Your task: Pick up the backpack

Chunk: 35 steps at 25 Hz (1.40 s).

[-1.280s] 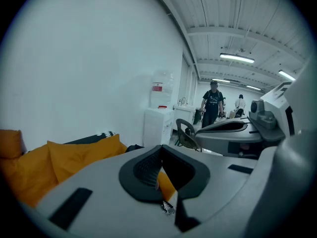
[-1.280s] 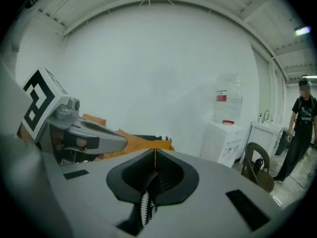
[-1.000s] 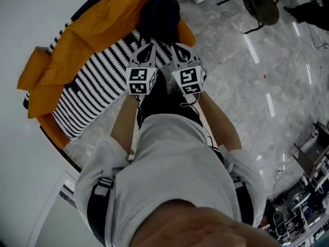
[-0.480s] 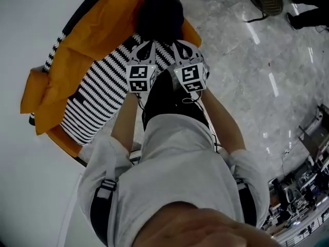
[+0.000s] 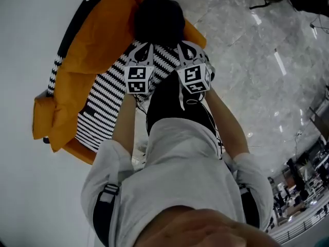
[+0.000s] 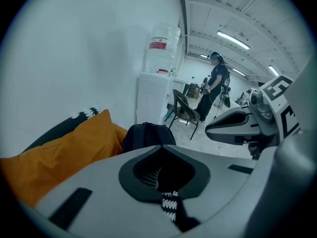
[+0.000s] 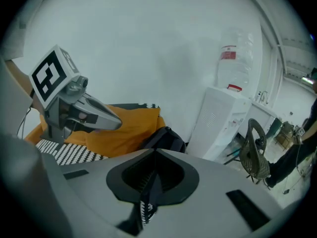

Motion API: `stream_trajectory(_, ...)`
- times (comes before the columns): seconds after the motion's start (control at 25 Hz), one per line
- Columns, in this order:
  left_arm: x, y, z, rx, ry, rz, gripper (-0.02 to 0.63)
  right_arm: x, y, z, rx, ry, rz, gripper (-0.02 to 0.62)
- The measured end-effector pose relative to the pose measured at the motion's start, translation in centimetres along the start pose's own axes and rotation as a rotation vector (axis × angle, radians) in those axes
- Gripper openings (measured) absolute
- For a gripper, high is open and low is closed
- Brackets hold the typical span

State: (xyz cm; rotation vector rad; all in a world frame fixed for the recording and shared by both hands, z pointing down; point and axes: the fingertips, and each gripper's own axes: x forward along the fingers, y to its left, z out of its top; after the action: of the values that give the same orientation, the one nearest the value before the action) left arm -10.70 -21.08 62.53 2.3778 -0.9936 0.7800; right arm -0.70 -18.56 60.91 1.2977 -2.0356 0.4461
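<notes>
A dark backpack (image 5: 158,18) sits at the far end of a couch, against an orange cushion (image 5: 92,45). It also shows in the left gripper view as the backpack (image 6: 147,136) and in the right gripper view as the backpack (image 7: 166,139). My left gripper (image 5: 142,50) and right gripper (image 5: 186,49) hover side by side over the black-and-white patterned seat (image 5: 105,99), just short of the backpack. Both are shut with nothing between the jaws, and neither touches the backpack.
A white wall runs behind the couch. A white water dispenser (image 7: 220,120) with a bottle on top stands beyond the backpack, with a chair (image 7: 253,155) next to it. A person (image 6: 214,86) stands far off on the grey marble floor (image 5: 257,81).
Both grippers have moved forward and down toward the backpack, staying side by side and shut. The head view has shifted, so the couch now lies more steeply across the picture.
</notes>
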Motion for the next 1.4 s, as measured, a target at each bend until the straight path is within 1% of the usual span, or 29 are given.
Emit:
stream_trajectory(0.12, 2.0, 1.3, 0.8, 0.026, 0.013, -0.019, 0.012, 0.8, -1.0, -0.1, 0.016, 0.026, -0.014, 0.040)
stream_trajectory(0.24, 3.9, 1.9, 1.9, 0.075, 0.020, -0.034, 0.012, 1.3, -2.0, -0.3, 0.041, 0.057, -0.027, 0.040)
stream_trajectory(0.4, 6.1, 2.0, 2.9, 0.199, 0.063, -0.076, 0.012, 2.5, -3.2, -0.6, 0.081, 0.083, -0.044, 0.040)
stream_trajectory(0.48, 7.1, 2.5, 2.3, 0.244, 0.090, -0.091, 0.012, 3.5, -3.4, -0.8, 0.092, 0.098, -0.052, 0.040)
stream_trajectory(0.64, 8.8, 3.9, 1.0, 0.307, 0.155, -0.136, 0.012, 5.4, -3.7, -1.1, 0.111, 0.142, -0.074, 0.040)
stream_trajectory(0.76, 10.2, 4.7, 1.1, 0.371, 0.183, -0.164, 0.012, 6.3, -4.4, -0.9, 0.107, 0.161, -0.097, 0.040)
stream_trajectory(0.88, 11.7, 5.4, 1.4, 0.417, 0.200, -0.187, 0.012, 7.4, -5.0, -0.7, 0.125, 0.170, -0.102, 0.040)
stream_trajectory(1.0, 13.0, 6.1, 1.4, 0.442, 0.213, -0.210, 0.012, 8.5, -5.6, -0.8, 0.144, 0.181, -0.116, 0.040)
stream_trajectory(1.16, 14.4, 7.6, 0.7, 0.407, 0.231, -0.224, 0.012, 10.1, -5.8, -1.2, 0.164, 0.197, -0.129, 0.040)
stream_trajectory(1.24, 15.1, 7.9, 0.5, 0.403, 0.242, -0.233, 0.012, 10.4, -6.2, -1.5, 0.190, 0.201, -0.136, 0.040)
stream_trajectory(1.4, 16.8, 8.2, 0.5, 0.451, 0.255, -0.238, 0.012, 10.7, -7.4, -2.2, 0.214, 0.209, -0.161, 0.040)
